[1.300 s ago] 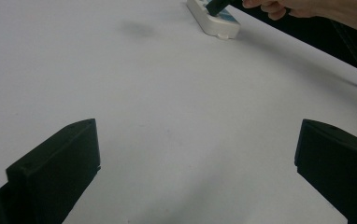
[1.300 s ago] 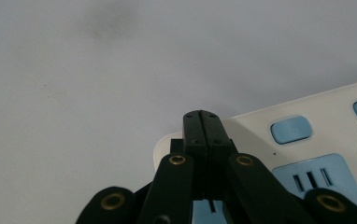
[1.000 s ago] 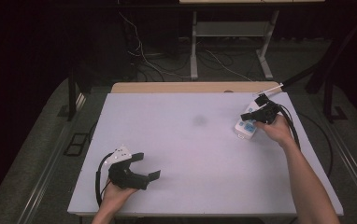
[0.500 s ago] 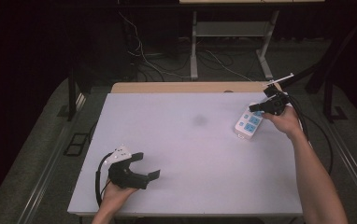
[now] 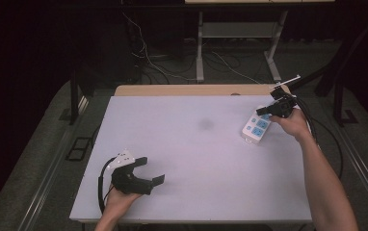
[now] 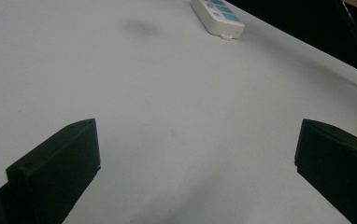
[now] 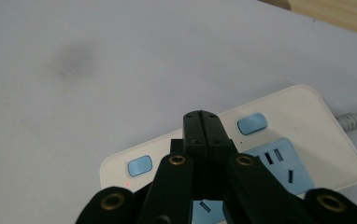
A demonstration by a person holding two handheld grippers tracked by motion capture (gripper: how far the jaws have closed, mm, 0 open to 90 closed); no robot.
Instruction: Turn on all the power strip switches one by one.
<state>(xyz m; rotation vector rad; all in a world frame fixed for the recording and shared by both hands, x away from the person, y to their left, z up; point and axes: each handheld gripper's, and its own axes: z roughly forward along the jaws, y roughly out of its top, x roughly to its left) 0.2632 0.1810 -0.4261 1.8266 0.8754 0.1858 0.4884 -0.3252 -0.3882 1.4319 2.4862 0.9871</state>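
At the near left of the worktop (image 5: 191,159), in the high view, the left claw (image 5: 156,179) rests low on the pale surface in the person's left hand (image 5: 119,201), its black cable looping round behind it. It is released: in the left gripper view its two black jaws stand far apart with bare worktop between them, gripping nothing. That same view shows the power strip (image 6: 217,16) far off, near the top edge, well apart from this claw.

Toward the middle, a faint grey smudge (image 5: 204,124) marks the worktop, between the two hands but nearer the far side.

At the far right lies the power strip (image 5: 256,127), a white block with blue sockets, flat on the worktop close to its right edge and set at a slant. The right claw (image 5: 267,113), held in the right hand (image 5: 295,122), sits just above the strip's far end. In the right gripper view this claw (image 7: 202,122) is clenched, its two jaws pressed flat together with nothing between them, the tips hanging over the strip's top face (image 7: 279,121) between two small blue buttons (image 7: 252,123). Whether the tips touch the strip cannot be told. A grey cord (image 7: 356,119) leaves the strip's end at the right of that view
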